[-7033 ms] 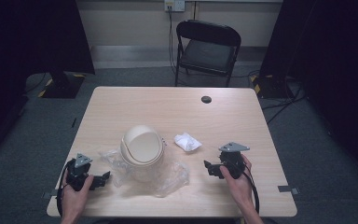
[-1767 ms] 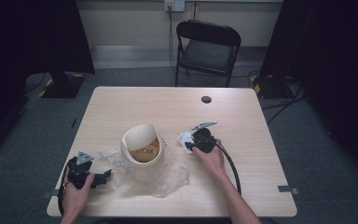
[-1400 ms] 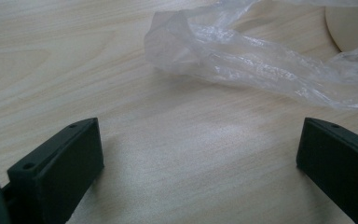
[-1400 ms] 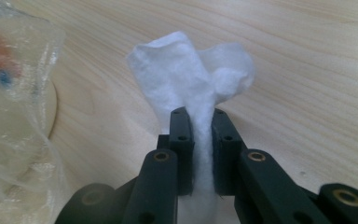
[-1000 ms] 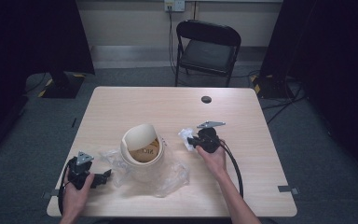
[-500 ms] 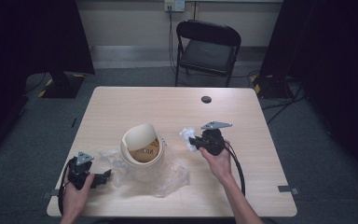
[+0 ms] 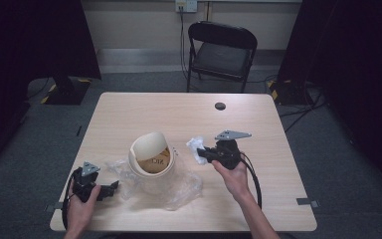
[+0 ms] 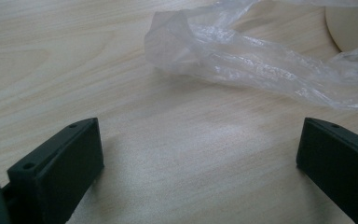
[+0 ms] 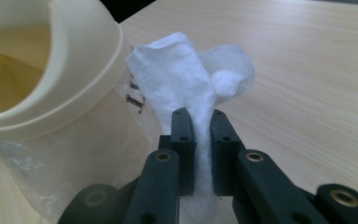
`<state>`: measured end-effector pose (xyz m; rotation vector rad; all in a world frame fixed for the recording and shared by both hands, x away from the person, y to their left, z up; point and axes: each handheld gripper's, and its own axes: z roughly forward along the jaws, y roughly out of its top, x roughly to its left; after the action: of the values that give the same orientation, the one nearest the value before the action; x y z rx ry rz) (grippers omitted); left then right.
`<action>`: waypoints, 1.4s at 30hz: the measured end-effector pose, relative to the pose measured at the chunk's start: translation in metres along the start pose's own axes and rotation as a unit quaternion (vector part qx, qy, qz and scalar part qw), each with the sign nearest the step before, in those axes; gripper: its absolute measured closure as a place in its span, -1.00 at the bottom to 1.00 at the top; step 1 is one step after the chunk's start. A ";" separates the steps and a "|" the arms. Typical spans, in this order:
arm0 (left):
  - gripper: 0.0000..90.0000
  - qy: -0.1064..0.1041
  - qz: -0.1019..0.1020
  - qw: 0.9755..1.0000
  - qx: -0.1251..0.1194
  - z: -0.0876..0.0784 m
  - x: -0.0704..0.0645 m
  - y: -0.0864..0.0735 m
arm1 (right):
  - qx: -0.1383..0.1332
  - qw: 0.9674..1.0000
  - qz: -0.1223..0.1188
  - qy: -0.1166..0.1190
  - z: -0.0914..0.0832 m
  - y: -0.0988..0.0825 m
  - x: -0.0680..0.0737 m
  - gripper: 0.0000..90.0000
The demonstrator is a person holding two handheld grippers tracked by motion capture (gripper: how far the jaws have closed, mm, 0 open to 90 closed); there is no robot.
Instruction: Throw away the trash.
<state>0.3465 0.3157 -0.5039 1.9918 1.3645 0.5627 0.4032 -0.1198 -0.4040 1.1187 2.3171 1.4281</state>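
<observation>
My right tongs (image 9: 200, 140) pinch the white tissue (image 9: 191, 79) by the little bin (image 7: 151, 157). It could slip or snag the rim. My left tongs (image 8: 191, 163) sit wide.

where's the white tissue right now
The white tissue is pinched in the right gripper, just right of the cream bin near the table's middle in the high view.

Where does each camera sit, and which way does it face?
High view: above the person's side, facing forward and down on the table; both forearms enter from below.
Left gripper view: on the left gripper, low over the table, facing the plastic bag; open fingers.
Right gripper view: on the right gripper, facing the bin; it pinches the white tissue.
All three show the bag.
</observation>
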 end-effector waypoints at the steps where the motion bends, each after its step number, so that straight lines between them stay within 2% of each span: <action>1: -1.00 0.001 -0.001 1.000 0.000 0.000 0.000 0.000 | -0.004 1.000 -0.002 0.003 -0.002 0.002 0.003 0.84; 8: -1.00 0.001 -0.001 1.000 0.001 0.000 0.000 0.000 | -0.021 0.999 -0.011 0.023 -0.014 0.009 0.017 0.84; 11: -1.00 0.001 -0.001 1.000 0.001 0.000 0.000 0.000 | -0.021 0.999 -0.020 0.026 -0.016 0.011 0.023 0.84; 14: -1.00 0.001 0.000 1.000 0.001 0.000 0.000 0.000 | -0.025 0.998 -0.033 0.039 -0.016 0.015 0.033 0.84; 16: -1.00 0.001 -0.001 1.000 0.000 0.000 0.000 0.000 | -0.026 0.998 -0.032 0.045 -0.016 0.016 0.036 0.84; 18: -1.00 0.001 -0.001 1.000 0.001 0.000 0.000 0.000 | -0.029 0.997 -0.026 0.061 -0.014 0.018 0.038 0.84; 22: -1.00 0.001 -0.001 1.000 0.001 0.000 0.000 0.000 | -0.028 0.997 -0.030 0.071 -0.009 0.022 0.046 0.84; 28: -1.00 0.001 -0.001 1.000 0.000 0.000 0.000 0.000 | -0.023 0.995 -0.047 0.088 -0.002 0.028 0.060 0.84; 42: -1.00 0.001 -0.001 1.000 0.001 0.000 0.000 0.000 | -0.001 0.991 -0.083 0.102 0.018 0.031 0.085 0.84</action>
<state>0.3463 0.3156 -0.5038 1.9918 1.3674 0.5638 0.3689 -0.0420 -0.3698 0.7914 2.4771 1.5430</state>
